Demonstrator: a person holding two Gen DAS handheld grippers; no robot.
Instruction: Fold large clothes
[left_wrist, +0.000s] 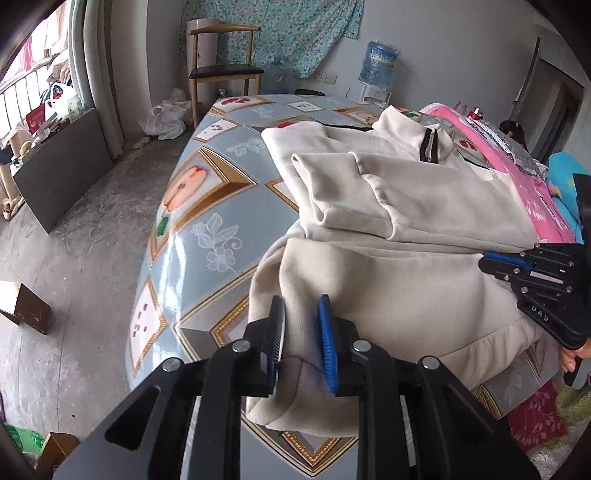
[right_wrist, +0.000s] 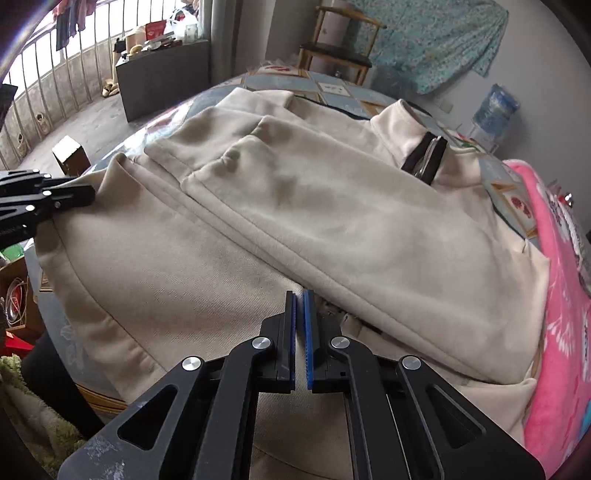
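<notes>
Sweatshirt (left_wrist: 406, 229) — cream, with a dark zip at the collar — lies spread across the table (left_wrist: 207, 206), its sleeves folded in over the chest and its hem hanging off the near edge. Your left gripper (left_wrist: 301, 341) has its jaws pinching a fold of the hem at the garment's near corner. Your right gripper (right_wrist: 300, 325) sits at the bottom hem where the folded sleeve ends — jaws pressed together, but you cannot tell whether cloth is caught between them. A pink blanket (right_wrist: 561, 295) lies just beside the sweatshirt.
</notes>
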